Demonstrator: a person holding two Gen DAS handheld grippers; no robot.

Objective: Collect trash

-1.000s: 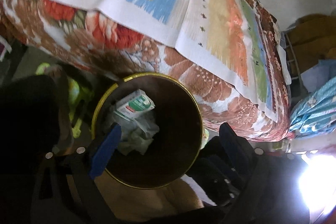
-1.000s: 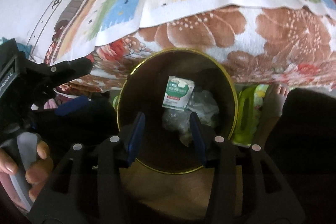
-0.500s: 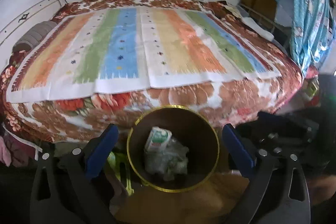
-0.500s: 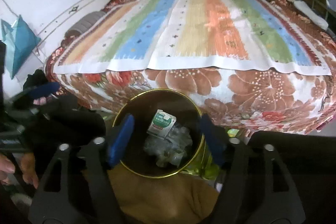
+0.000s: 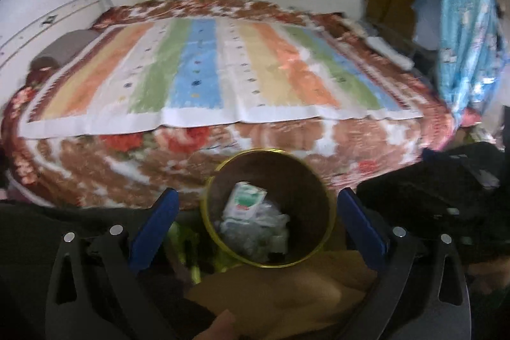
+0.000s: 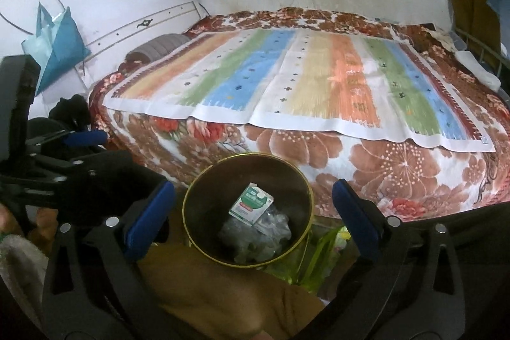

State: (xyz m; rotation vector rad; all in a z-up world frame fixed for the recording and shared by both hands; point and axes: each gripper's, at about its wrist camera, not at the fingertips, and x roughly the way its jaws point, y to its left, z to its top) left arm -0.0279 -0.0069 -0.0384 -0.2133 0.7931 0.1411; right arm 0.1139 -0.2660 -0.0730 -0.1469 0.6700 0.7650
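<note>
The right gripper [image 6: 253,206] has just been opening wide, with nothing in it. The left gripper [image 5: 258,207] is wide open and empty too. Both have lifted away from the bin [image 6: 204,206] near the bed [image 6: 318,91]. The little box [image 6: 251,203] lies inside on crumpled trash [image 6: 255,238], so this piece looks done.

Left claw [image 5: 258,222] wide open, framing gold-rimmed bin [image 5: 322,196], carton [image 5: 245,199] on crumpled trash inside

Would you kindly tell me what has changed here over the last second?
Both grippers drew up and back from the bin, so the whole bed shows. The right gripper has just been opening, nothing between its fingers. The left gripper stayed open. The carton and wrappers remain inside.
</note>
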